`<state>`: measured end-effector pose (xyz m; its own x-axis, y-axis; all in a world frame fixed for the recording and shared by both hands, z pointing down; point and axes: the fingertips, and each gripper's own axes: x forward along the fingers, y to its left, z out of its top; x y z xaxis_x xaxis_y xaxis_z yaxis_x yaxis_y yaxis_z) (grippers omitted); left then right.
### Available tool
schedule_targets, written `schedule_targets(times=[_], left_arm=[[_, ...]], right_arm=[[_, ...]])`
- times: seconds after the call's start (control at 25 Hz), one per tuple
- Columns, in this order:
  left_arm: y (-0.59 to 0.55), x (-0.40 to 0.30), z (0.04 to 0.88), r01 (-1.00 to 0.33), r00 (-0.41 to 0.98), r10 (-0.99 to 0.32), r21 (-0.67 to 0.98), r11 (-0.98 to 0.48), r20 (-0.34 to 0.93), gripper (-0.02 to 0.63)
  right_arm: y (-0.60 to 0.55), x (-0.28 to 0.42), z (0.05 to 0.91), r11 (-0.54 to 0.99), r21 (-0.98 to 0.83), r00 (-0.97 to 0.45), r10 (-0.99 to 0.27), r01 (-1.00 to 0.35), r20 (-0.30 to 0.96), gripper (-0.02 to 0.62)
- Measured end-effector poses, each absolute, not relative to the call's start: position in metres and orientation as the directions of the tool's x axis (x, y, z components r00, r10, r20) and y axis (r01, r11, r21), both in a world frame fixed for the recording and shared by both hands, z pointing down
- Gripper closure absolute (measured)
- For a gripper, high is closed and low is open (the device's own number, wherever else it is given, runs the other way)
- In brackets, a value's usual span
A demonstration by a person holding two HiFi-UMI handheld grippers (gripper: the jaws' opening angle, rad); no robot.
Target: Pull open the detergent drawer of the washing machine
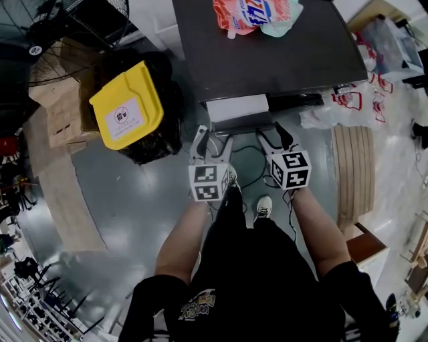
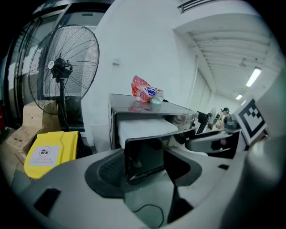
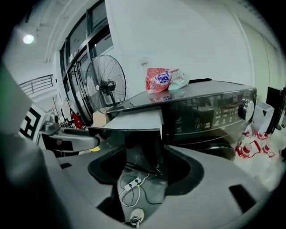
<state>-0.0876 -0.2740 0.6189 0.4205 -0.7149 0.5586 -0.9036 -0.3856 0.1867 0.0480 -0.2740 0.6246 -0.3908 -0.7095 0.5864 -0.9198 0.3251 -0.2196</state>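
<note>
The dark washing machine point(image 1: 267, 53) stands ahead, with its detergent drawer point(image 1: 237, 107) slid out toward me, white on top and with a glossy dark front. My left gripper point(image 1: 212, 137) is at the left end of that front and is open. The front panel point(image 2: 143, 159) stands between its jaws. My right gripper point(image 1: 274, 133) is at the right end, also open. In the right gripper view the drawer point(image 3: 136, 120) reaches in between my right gripper's point(image 3: 143, 167) jaws. Whether either gripper's pads touch the panel is unclear.
A red-and-white detergent pouch point(image 1: 257, 13) lies on the machine's top. A yellow-lidded bin point(image 1: 127, 107) and a standing fan point(image 2: 67, 67) are to the left. Plastic bags point(image 1: 348, 100) and wooden boards point(image 1: 351, 167) are on the right. A power strip with cable point(image 3: 129, 183) lies on the floor below.
</note>
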Motion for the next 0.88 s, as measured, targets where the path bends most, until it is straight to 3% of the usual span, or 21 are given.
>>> schedule_targets(times=[0.88], left_arm=[[-0.142, -0.079, 0.634, -0.904, 0.408, -0.684, 0.162, -0.395, 0.605, 0.344]], right_arm=[[-0.142, 0.056, 0.645, 0.336, -0.261, -0.422, -0.636, -0.905, 0.646, 0.339]])
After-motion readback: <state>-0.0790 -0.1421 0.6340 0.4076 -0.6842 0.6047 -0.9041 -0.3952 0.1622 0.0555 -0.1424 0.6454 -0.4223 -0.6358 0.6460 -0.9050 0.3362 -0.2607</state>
